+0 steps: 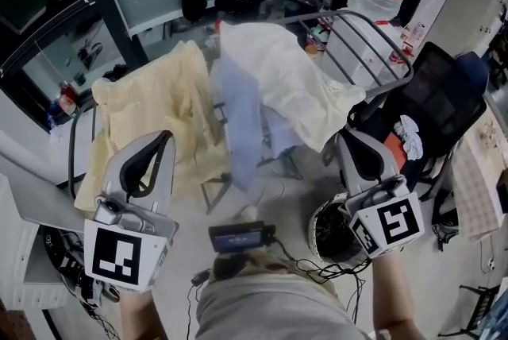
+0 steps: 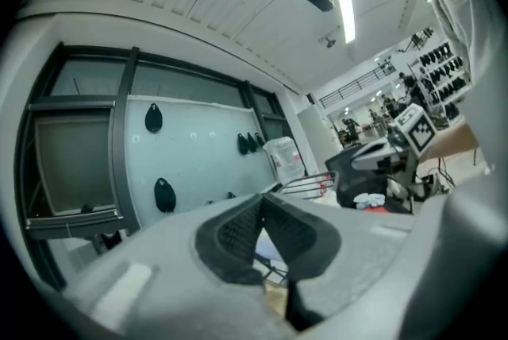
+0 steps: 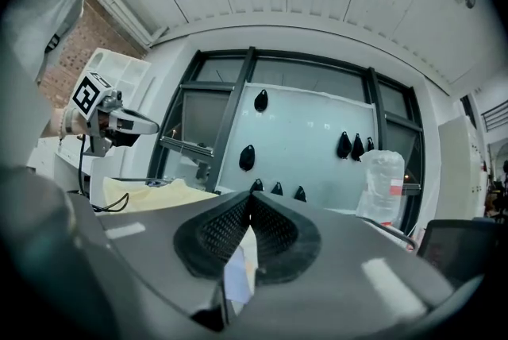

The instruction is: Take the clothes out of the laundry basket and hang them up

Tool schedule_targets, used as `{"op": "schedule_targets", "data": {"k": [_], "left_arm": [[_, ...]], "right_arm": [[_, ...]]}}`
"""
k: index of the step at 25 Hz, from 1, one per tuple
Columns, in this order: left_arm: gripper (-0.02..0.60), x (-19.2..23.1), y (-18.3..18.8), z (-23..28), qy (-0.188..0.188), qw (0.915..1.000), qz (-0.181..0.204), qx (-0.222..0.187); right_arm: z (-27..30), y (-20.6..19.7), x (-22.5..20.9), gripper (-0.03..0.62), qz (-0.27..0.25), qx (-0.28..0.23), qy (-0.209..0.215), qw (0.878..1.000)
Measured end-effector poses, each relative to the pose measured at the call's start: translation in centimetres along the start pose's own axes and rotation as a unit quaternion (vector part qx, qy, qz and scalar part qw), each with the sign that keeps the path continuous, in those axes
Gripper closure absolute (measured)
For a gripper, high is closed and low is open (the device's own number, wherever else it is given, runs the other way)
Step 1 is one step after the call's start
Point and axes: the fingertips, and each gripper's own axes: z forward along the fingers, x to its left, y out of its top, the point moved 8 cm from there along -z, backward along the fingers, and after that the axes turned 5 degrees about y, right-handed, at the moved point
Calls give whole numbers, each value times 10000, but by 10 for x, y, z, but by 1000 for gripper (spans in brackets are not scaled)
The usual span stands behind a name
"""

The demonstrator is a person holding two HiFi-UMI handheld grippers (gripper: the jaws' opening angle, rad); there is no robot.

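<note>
left gripper (image 1: 161, 138) jaws together, empty | right gripper (image 1: 350, 137) likewise | yellow cloth (image 1: 155, 100), lavender cloth (image 1: 238, 112), cream cloth (image 1: 282, 76) draped on drying rack (image 1: 381, 32) ahead | laundry basket (image 1: 321, 233) on floor beneath right gripper, contents unclear | step: likely between garments | next: lower, open jaws, check basket

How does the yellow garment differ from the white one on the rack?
The yellow garment is pale yellow, the white garment off-white. The yellow garment hangs at the rack's left end, the white garment toward its right, partly over a lavender one. Both are draped on the rack.
</note>
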Motion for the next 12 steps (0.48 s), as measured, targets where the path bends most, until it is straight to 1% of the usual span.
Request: {"op": "schedule_targets", "data": {"k": [7,8,12], "left_arm": [[589,-8,-21,-7,-99,9989,-421,180],[589,-9,-23,-8,-104,9987,-462,174],[589,-9,-24,-5,-70,9985,-540,-67]], "right_arm": [[-8,-5,10,591,155,33,43,9999],[-8,-7,11,591,171,46,37,9998],[-8,-10,12,591,233,86,11,9997]]}}
